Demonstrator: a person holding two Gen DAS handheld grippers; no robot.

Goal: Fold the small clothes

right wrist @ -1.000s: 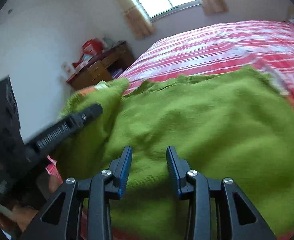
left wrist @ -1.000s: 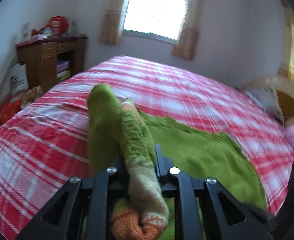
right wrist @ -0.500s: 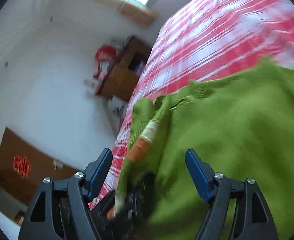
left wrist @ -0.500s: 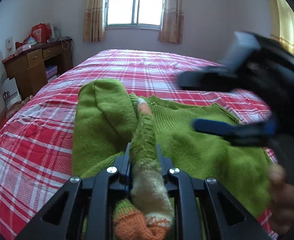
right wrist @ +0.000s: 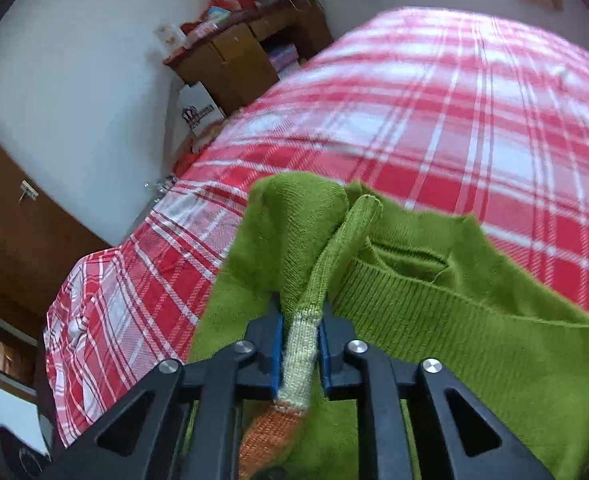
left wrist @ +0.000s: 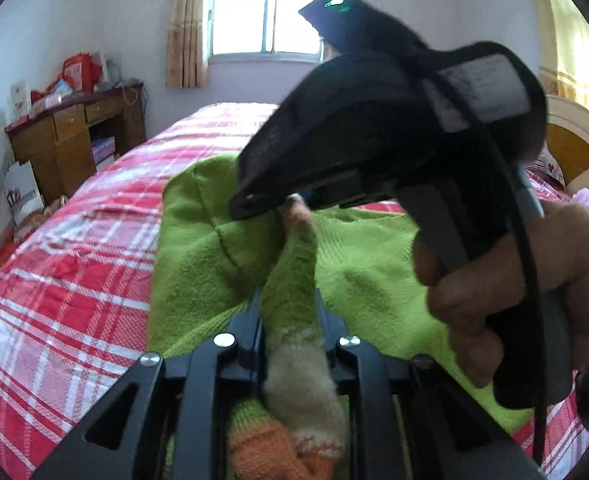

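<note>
Since a second ago the right gripper has swung in beside the left gripper – left view: it pinches the green knitted sweater's cuffed sleeve. Right view: jaws closing, pads pressing that sleeve above the red plaid bedspread

The sweater is bright lime green, and its sleeve cuff is banded cream and then orange. It lies on a bedspread checked in red, pink and white plaid. At ten o'clock in the left wrist view stands a brown wooden desk with red things on top, and at twelve o'clock tan curtains hang by the window.
</note>
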